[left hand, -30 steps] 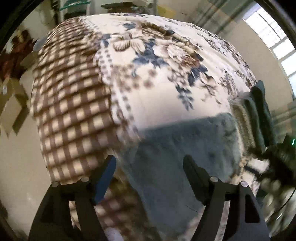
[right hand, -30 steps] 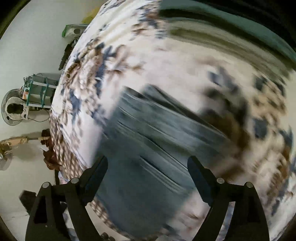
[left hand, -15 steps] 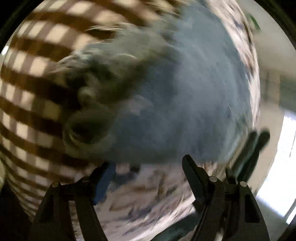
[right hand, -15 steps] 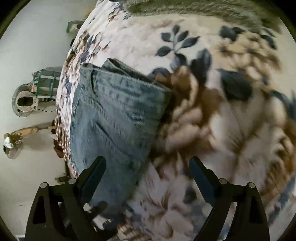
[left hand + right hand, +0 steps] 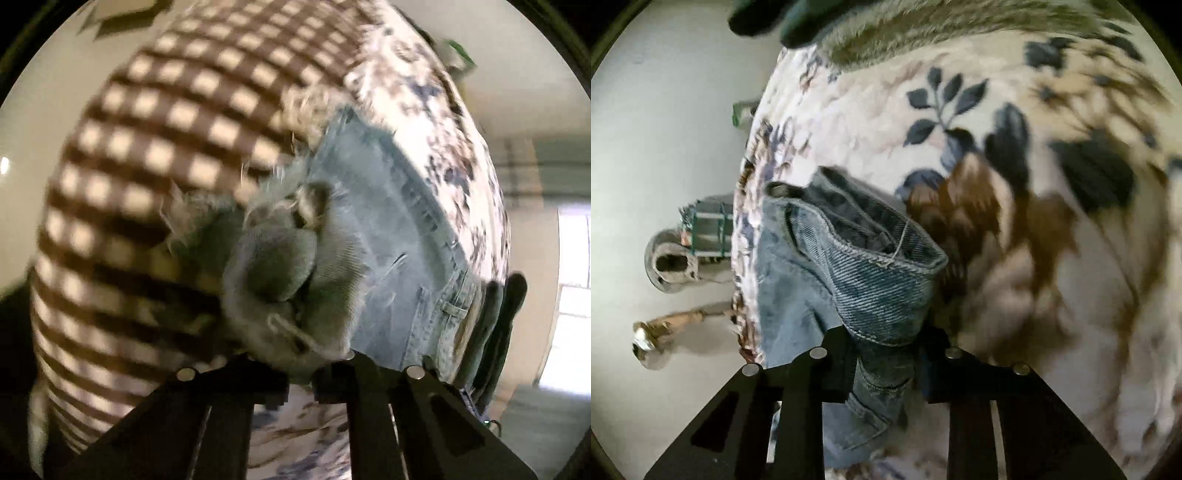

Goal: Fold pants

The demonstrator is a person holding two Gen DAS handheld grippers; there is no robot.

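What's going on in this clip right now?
A person is folding a pair of blue jeans on a floral and checked blanket, one hand-held gripper in each hand. The right hand-held gripper is shut on a bunched, hemmed edge of the denim. The left hand-held gripper is shut on a frayed, wadded part of the same jeans. Most of the denim lies on the blanket, and the fold is not yet laid.

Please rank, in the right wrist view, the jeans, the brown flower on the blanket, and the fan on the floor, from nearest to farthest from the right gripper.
1. The jeans: clamped in the right gripper.
2. The brown flower: on the blanket, just right of the jeans.
3. The fan: on the floor, far left, beyond the blanket's edge.
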